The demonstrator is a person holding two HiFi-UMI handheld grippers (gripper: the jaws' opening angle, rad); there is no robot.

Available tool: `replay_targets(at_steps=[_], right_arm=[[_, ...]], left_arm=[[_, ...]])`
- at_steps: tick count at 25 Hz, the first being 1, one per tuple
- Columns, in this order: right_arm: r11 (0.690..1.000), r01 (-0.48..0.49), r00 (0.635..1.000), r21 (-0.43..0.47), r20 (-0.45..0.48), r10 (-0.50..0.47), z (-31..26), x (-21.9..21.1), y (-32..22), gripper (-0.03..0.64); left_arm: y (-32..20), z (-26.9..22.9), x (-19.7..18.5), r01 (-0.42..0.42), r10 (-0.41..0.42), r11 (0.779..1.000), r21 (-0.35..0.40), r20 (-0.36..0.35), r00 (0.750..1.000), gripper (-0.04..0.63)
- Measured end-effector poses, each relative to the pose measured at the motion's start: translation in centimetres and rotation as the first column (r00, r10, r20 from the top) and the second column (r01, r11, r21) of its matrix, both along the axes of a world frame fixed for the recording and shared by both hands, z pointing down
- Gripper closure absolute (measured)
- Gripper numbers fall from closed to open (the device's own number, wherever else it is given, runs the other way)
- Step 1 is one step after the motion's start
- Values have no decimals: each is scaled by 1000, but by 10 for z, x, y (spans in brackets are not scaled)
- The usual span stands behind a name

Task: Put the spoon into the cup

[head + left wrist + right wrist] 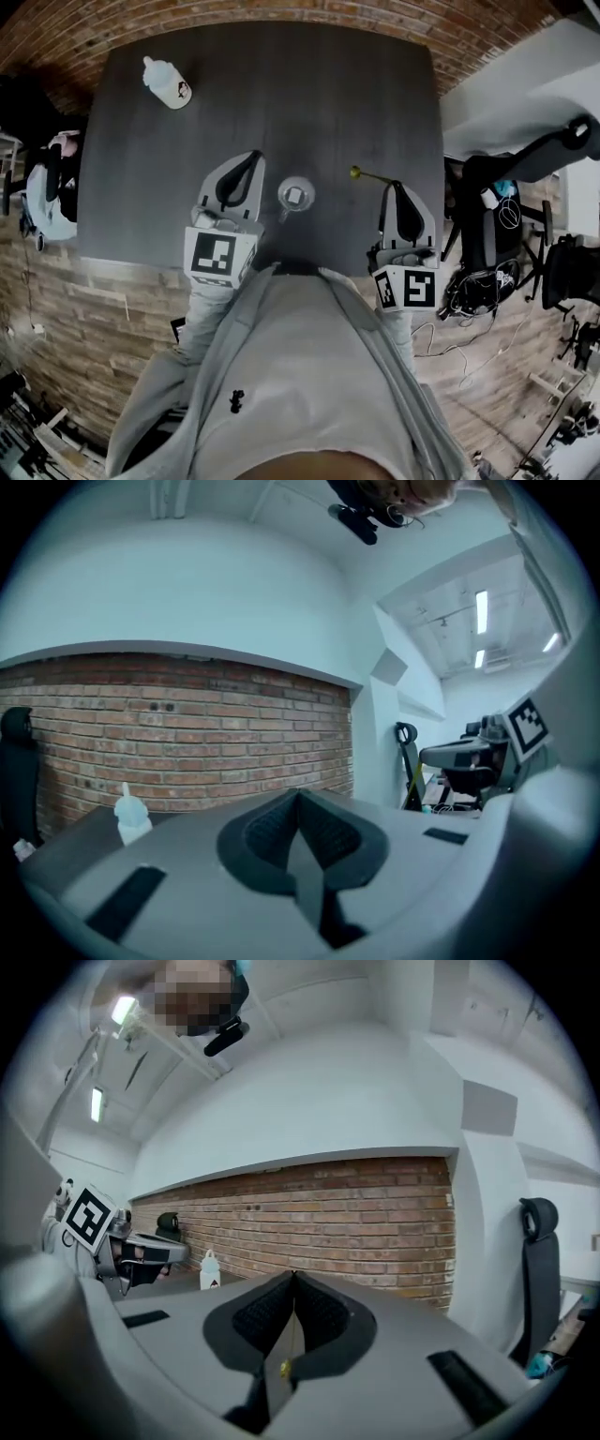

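Note:
A clear glass cup (295, 195) stands on the dark table (309, 103), near its front edge. To the cup's left, my left gripper (251, 157) is shut with nothing in it; in the left gripper view its jaws (298, 801) meet with no gap. To the cup's right, my right gripper (397, 186) is shut on a thin golden spoon (370, 175), which sticks out to the left with its bowl toward the cup. In the right gripper view the spoon's handle (285, 1367) shows as a gold sliver between the closed jaws of that gripper (293, 1279).
A white squeeze bottle (167, 83) lies at the table's far left corner, also in view as bottle (131, 817) and bottle (209, 1271). A brick wall (187, 733) backs the table. Office chairs (525, 187) and cables stand to the right.

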State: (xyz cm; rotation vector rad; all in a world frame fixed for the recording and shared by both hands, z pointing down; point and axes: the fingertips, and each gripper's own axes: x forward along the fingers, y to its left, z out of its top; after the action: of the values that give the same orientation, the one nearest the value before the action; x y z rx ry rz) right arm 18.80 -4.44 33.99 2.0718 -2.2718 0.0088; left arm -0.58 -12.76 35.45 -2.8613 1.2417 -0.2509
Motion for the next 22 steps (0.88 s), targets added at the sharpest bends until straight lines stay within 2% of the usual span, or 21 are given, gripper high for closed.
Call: replay_targets(at_steps=[4,10,18,22], right_arm=[[996,92,996,12,10,-92,0,-2,-12,597],[989,148,989,11,29,-148,-4,-9,-18,597],[988,157,986,7,47,-157,-9,-22,-24,597],[984,177,983,13,51,-178,-11,-31,-28,597]], left_arm=[[8,2,-16,101,-101,995,-4,11,995,575],[14,0,-33,163,-163,987,-7,16,987,575],[12,-1,-47,167,-167,985,-37,2,986,575],[10,2,-49,138,-138,990,-8,23,990,575]])
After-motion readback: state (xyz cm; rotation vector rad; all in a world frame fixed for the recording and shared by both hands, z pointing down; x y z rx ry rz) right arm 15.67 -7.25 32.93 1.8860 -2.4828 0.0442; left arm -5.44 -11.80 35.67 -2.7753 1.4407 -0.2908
